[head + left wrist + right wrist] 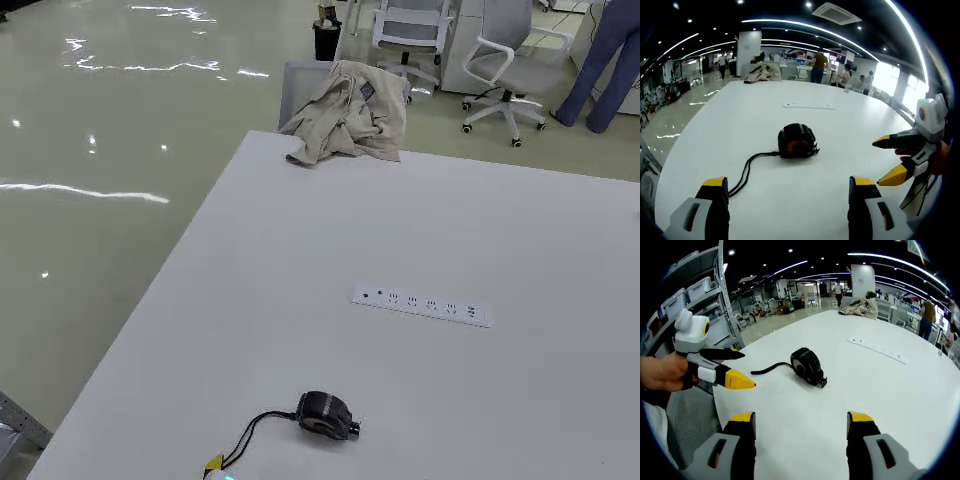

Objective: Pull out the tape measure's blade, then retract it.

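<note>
Black tape measure (797,141) lies ahead of left tool (788,182) and right tool (801,416).

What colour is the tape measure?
The tape measure is black with a reddish side, clearest in the left gripper view.

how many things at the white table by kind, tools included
tape measure: 1
power strip: 1
beige jacket: 1
tools: 2, the left tool and the right tool, both open
total: 5
</note>
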Available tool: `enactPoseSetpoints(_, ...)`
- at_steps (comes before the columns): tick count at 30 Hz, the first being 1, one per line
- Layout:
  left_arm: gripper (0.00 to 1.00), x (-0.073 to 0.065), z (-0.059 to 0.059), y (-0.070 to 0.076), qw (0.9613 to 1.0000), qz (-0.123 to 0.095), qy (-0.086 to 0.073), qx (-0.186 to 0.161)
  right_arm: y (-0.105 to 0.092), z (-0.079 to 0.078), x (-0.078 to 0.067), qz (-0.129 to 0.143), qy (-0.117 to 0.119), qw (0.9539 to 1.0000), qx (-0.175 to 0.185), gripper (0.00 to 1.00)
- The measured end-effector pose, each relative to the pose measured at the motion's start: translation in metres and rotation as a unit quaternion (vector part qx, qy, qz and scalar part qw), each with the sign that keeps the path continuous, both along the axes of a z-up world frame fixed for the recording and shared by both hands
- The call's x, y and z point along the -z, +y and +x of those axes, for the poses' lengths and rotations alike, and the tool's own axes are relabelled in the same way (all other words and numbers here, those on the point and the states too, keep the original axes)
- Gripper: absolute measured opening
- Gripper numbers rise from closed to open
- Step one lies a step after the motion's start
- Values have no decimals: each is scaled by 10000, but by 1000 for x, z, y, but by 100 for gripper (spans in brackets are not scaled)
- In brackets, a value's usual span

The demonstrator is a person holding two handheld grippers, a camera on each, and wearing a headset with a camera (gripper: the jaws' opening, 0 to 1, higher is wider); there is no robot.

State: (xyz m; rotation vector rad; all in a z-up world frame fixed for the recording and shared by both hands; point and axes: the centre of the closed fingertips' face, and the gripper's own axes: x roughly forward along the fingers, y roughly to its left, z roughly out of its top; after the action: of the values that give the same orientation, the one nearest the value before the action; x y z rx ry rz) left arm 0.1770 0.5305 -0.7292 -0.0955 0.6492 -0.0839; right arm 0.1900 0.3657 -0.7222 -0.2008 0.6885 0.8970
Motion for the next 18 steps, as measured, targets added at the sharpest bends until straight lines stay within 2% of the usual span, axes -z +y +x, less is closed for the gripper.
enactPoseSetpoints(2, 98, -1, -4, 0, 10000, 0, -13, 20, -2, -2, -4, 22, -10, 10000, 26, 78)
enactPoseSetpoints(4, 100, -5, -5, 0, 9999, 36, -110, 62, -3, -3, -9, 49, -27, 10000, 49, 79)
enactPoseSetpoints(9, 100, -6, -11, 1, 9999, -4, -86, 77, -7, -4, -21, 95, -82, 9999, 79, 81)
enactPoseSetpoints(18, 100, -18, -20, 6, 9999, -5, -99, 63, -12, -4, -39, 175, -170, 9996, 170, 85)
